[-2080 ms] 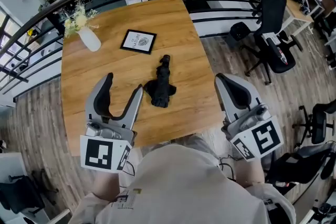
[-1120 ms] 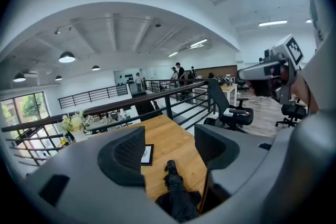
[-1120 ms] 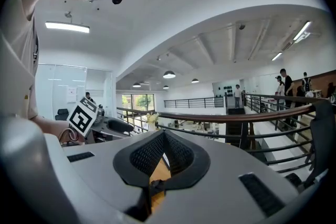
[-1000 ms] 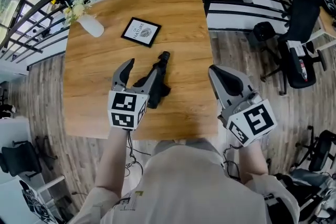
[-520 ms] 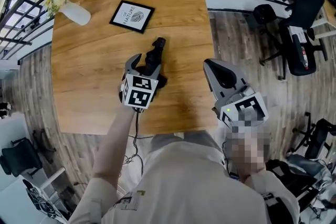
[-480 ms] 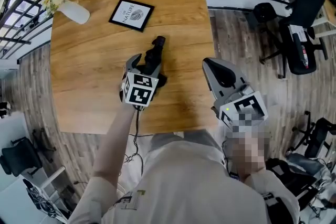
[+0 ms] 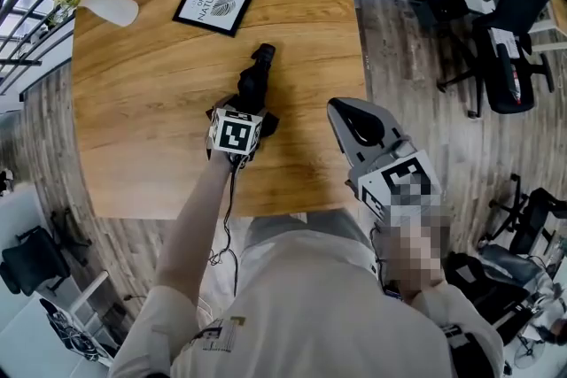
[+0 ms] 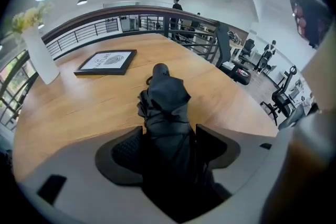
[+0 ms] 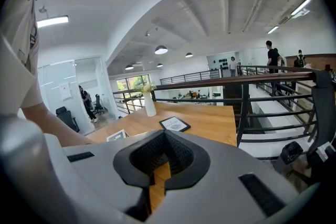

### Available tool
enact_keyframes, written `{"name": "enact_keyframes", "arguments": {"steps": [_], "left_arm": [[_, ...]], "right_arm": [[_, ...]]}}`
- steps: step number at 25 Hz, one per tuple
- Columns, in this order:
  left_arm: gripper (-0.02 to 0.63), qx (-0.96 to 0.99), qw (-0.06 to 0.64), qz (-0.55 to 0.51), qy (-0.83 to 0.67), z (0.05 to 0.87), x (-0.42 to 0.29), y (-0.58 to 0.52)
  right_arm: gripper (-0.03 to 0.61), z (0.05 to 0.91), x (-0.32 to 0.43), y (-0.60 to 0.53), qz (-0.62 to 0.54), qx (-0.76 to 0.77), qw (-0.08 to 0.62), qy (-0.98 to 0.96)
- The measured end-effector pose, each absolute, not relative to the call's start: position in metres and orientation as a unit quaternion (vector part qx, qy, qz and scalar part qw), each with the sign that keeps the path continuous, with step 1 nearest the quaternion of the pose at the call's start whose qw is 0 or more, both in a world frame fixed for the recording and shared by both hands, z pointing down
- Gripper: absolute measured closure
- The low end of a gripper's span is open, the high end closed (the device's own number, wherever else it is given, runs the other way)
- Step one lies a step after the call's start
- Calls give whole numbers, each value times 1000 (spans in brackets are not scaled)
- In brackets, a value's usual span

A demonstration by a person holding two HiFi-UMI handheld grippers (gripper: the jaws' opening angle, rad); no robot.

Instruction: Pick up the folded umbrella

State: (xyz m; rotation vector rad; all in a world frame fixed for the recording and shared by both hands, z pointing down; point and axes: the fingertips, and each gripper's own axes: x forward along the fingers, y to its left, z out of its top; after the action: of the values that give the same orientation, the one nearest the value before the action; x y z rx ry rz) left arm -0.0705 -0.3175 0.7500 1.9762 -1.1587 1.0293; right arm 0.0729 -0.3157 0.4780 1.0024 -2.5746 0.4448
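Folded umbrella (image 7: 253,84) is lying near the middle of the wooden desk (image 7: 133,119), its length running away from the person. It is sitting well apart from the framed print (image 7: 213,6) and the white vase (image 7: 108,7) at the far side. The left tool (image 7: 241,109) is pointing steeply down over the umbrella's nearer, bulkier end. In the left gripper view its jaws are widening and straddling the bunched black fabric, with a textured pad (image 8: 126,150) on each side, and they are not visibly squeezing it yet. The right tool (image 7: 353,121) is hanging by the desk's right edge, its jaws pressed together on nothing, and is taking no part.

For a sound grasp, the left tool is likely needing to sink until its pads are flanking the firm core rather than loose folds alone. It should be keeping the umbrella centred between them before closing squarely across the body. Pinching only cloth is risking a slip, or the canopy spilling open on the lift. Raising it straight up, so the far end is not dragging along the desk, is looking the safest course.
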Motion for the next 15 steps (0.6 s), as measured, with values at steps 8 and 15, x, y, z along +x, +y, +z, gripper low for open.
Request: {"name": "enact_keyframes", "arguments": {"steps": [8,15], "left_arm": [[279,736,320,428,-415,769,-63,-318],[315,728,325,434,-419,781,-65,-319]], "right_arm": [[551,487,76,-302,167,351,185,-903],[551,489,83,-292,173,356,187,-899]]}}
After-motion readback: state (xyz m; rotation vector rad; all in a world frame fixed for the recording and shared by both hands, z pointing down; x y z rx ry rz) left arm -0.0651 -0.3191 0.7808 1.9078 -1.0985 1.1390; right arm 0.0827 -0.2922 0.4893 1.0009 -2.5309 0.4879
